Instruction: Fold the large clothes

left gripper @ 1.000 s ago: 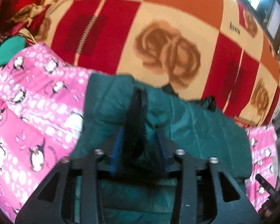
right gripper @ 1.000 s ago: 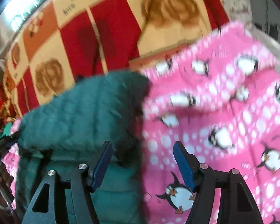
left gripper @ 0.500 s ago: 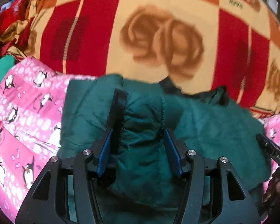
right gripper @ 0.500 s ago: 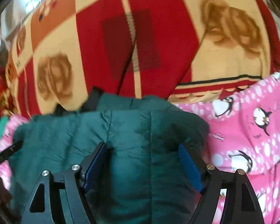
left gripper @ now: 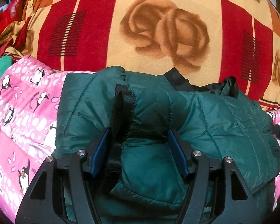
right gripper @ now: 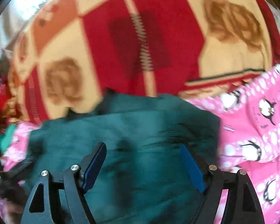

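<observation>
A dark green quilted jacket (left gripper: 214, 123) lies bunched on a pink penguin blanket (left gripper: 22, 112). My left gripper (left gripper: 138, 149) has its jaws spread wide around a fold of the jacket and its black strap (left gripper: 121, 115), with the fabric lying loose between the blue pads. In the right wrist view the jacket (right gripper: 140, 130) lies under my right gripper (right gripper: 143, 164), which is open with the jaws wide apart above the fabric. That view is blurred.
A red, cream and orange rose-patterned blanket (left gripper: 158, 28) covers the bed behind the jacket. The pink blanket also shows in the right wrist view (right gripper: 255, 140). A green cloth (left gripper: 0, 69) and crumpled red fabric (left gripper: 5, 18) lie at the far left.
My left gripper's jaws have opened wider and released the jacket fold. My right gripper has moved from over the pink blanket to above the jacket, staying open.
</observation>
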